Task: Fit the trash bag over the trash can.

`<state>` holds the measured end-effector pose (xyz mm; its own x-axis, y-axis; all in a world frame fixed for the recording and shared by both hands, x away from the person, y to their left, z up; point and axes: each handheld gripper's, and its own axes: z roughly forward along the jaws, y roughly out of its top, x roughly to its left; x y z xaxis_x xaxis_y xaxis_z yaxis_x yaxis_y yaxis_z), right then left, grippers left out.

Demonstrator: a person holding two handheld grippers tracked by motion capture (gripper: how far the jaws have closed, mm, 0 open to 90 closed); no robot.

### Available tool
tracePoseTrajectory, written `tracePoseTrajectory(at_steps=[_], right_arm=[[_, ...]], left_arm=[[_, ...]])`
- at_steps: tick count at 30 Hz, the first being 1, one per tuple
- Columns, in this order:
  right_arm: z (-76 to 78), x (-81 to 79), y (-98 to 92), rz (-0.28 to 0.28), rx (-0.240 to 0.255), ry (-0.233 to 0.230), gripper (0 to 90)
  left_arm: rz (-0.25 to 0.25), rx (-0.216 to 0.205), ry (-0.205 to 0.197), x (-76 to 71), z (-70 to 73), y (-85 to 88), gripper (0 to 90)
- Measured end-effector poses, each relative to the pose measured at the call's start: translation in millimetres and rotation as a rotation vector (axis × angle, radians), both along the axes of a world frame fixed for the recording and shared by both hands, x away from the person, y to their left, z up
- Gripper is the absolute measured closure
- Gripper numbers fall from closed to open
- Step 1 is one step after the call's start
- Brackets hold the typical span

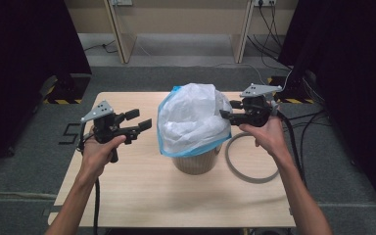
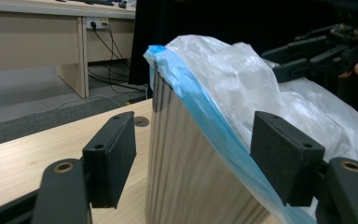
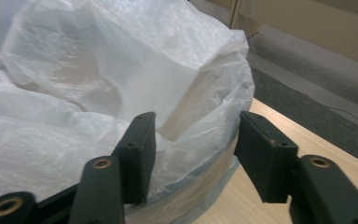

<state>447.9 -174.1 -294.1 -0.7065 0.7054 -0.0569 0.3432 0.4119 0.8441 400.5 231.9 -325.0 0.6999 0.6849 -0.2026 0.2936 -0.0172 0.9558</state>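
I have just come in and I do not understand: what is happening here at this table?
A person is fitting a white plastic bag with a blue edge over a small wood-patterned bin on the table. The left tongs stand open beside the bin, apart from the bag. The right tongs are open at the bag's far rim, with bag film between the jaws but not pinched. A grey ring lies on the table beside the bin.

Desk (image 1: 142, 196): light wood-grain top, rectangular, standing on grey carpet. On it, near the middle: one round wood-look bin (image 1: 196, 162), upright, with a white plastic bag (image 1: 193, 117) with a blue hem draped over its rim. Just beside the bin on the right: one grey ring (image 1: 248, 174), lying flat.
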Motion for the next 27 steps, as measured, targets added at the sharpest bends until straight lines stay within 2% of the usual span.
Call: tracePoseTrajectory(at_steps=[1, 2, 6, 11, 18, 22, 23, 25, 27], right_arm=[[-0.9, 3.8, -1.3, -0.001, 0.009, 0.006, 51.6], [-1.4, 8.3, -2.8, 0.004, 0.030, 0.009, 56.2], [-1.2, 29.2, -6.2, 0.021, 0.056, 0.009, 63.0], [0.1, 49.1, -2.7, 0.029, 0.057, 0.012, 63.9], [0.0, 48.8, 1.6, 0.044, 0.056, 0.014, 61.0], [0.7, 45.9, 0.4, 0.045, 0.060, 0.012, 59.2], [1.1, 45.4, 0.0, 0.046, 0.062, 0.014, 58.4], [1.7, 44.2, -0.7, 0.044, 0.062, 0.012, 56.8], [2.3, 41.7, -2.4, 0.044, 0.070, 0.010, 54.6]], left_arm=[[0.002, 0.002, 0.004, 2.1, 1.0, 0.0, 30.4], [0.004, 0.000, 0.008, 4.3, 2.1, -0.3, 30.4], [0.008, -0.013, 0.016, 13.4, 6.8, -3.1, 30.0], [-0.015, -0.010, 0.034, 23.5, 11.9, -12.6, 29.2], [-0.041, -0.004, 0.075, 40.9, 18.3, -27.3, 28.5], [-0.051, 0.033, 0.108, 50.1, 18.1, -38.1, 29.1], [-0.057, 0.044, 0.115, 52.0, 16.6, -39.9, 31.6], [-0.070, 0.058, 0.101, 53.1, 13.5, -40.4, 47.8], [-0.075, 0.021, 0.087, 51.7, 10.3, -36.9, 63.5]])
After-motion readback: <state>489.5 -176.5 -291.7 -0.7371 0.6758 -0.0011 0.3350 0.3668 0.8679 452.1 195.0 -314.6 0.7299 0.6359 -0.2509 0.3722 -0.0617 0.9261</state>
